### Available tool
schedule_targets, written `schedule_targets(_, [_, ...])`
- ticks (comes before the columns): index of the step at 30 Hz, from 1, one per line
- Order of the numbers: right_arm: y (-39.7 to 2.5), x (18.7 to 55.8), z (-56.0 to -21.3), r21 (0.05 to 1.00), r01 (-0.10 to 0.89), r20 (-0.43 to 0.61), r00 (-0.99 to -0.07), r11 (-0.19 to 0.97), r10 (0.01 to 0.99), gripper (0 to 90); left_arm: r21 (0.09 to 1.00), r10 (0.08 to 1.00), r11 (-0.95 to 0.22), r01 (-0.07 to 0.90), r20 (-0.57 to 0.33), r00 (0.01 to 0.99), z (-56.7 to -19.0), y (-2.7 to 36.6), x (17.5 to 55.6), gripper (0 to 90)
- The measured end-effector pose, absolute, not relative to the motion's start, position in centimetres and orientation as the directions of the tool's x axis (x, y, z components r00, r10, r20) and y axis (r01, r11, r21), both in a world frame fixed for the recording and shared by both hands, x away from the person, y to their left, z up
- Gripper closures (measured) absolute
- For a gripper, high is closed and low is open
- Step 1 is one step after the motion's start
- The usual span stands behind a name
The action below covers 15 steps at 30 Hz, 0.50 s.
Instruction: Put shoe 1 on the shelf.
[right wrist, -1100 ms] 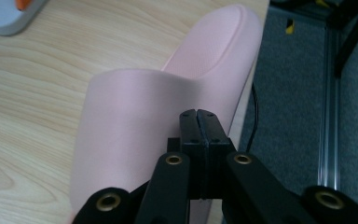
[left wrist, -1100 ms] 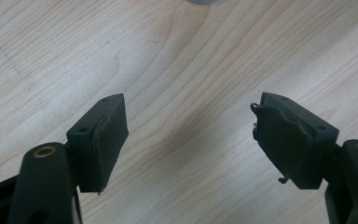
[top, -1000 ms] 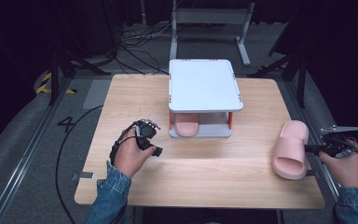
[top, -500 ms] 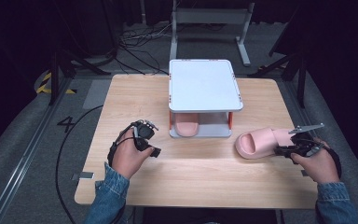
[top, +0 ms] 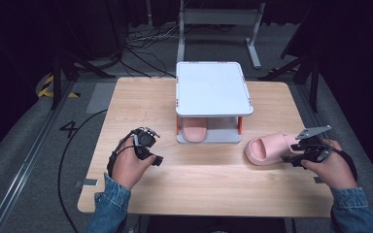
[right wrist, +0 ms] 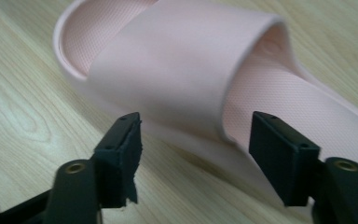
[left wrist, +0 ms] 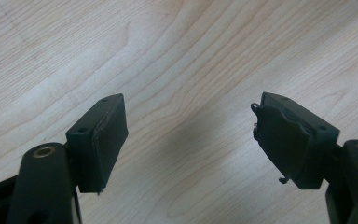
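Note:
A pink slipper lies on the wooden table right of the white rack, toe toward the rack. My right gripper sits at its heel end, open; in the right gripper view its jaws straddle the edge of the slipper's strap without pressing on it. A second pink slipper rests on the rack's lower shelf. My left gripper is held left of the rack, open over bare wood, with nothing between its fingers.
The rack stands at the middle back of the table on short orange legs, with a flat white top. Cables, a metal stand and dark floor lie beyond the table. Bare wood runs along the front edge.
The right gripper brought the slipper from the table's right edge leftward and turned its toe toward the rack; it now rests on the wood. The left hand has stayed put.

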State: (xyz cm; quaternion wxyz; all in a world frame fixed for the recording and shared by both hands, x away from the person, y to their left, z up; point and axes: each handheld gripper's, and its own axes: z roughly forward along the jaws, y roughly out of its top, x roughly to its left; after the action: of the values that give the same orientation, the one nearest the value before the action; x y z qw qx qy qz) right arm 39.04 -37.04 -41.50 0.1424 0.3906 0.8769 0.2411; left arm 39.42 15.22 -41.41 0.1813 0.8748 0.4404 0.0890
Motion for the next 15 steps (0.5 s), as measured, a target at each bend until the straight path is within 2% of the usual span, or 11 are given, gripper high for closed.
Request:
schedule_targets(3, [-36.4, 39.5, -42.3, 0.527, 0.588, -0.061, -0.694, 0.614, 0.717, 29.4, 0.392, 0.808, -0.539, 0.745, -0.007, 0.589, -41.4, 15.5, 39.2, 25.3])
schedule_targets(8, [-35.4, 40.3, -43.2, 0.515, 0.555, -0.059, -0.737, 0.653, 0.673, 30.4, 0.391, 0.816, -0.53, 0.753, -0.009, 0.578, -41.6, 15.8, 38.9, 25.2])
schedule_targets(11, [-35.1, 40.3, -43.3, 0.512, 0.532, -0.07, -0.757, 0.675, 0.65, 38.7, 0.389, 0.815, -0.532, 0.753, -0.006, 0.579, -41.6, 15.9, 38.9, 25.2])
schedule_targets(15, [-34.8, 39.9, -42.8, 0.491, 0.551, -0.07, -0.747, 0.675, 0.661, 59.0, 0.391, 0.815, -0.53, 0.753, -0.008, 0.579, -41.6, 15.8, 38.9, 25.2])
